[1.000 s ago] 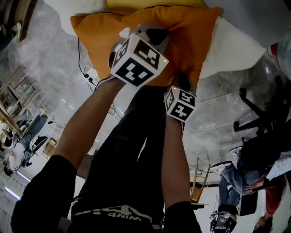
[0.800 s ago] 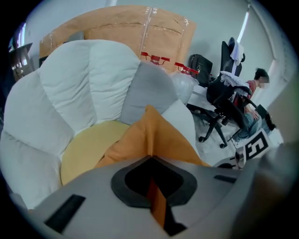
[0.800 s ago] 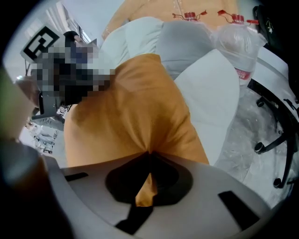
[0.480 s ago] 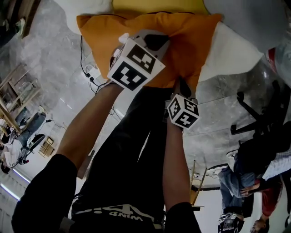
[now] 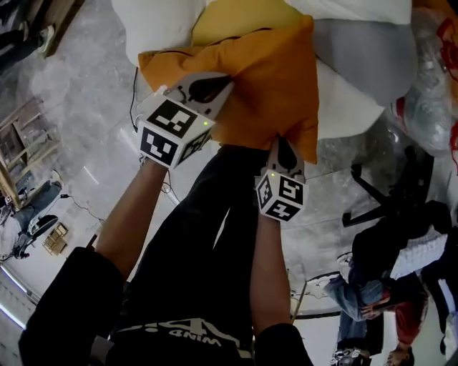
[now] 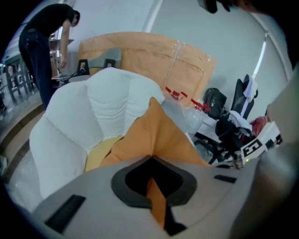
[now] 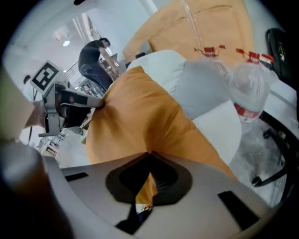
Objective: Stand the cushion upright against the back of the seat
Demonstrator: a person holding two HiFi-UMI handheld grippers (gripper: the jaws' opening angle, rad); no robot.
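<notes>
An orange cushion (image 5: 265, 78) hangs lifted over the white armchair (image 5: 154, 28), held by two corners of its near edge. My left gripper (image 5: 213, 87) is shut on the left corner, and orange fabric (image 6: 156, 135) runs down between its jaws (image 6: 152, 179). My right gripper (image 5: 286, 146) is shut on the right corner, with fabric (image 7: 140, 116) pinched between its jaws (image 7: 148, 179). A yellow cushion (image 5: 240, 18) lies on the seat behind the orange one. A grey cushion (image 5: 361, 50) rests to the right of it.
Plastic-wrapped water bottles (image 5: 429, 86) stand right of the armchair, beside a black office chair (image 5: 401, 193). People sit at the lower right (image 5: 386, 286), and another person (image 6: 42, 51) stands far left. A cable (image 5: 136, 107) lies on the floor. A brown wrapped panel (image 6: 154, 56) stands behind the armchair.
Both grippers have risen with the orange cushion in them. Its near edge has come up off the seat and it now hangs steeper. The yellow and grey cushions have come into view.
</notes>
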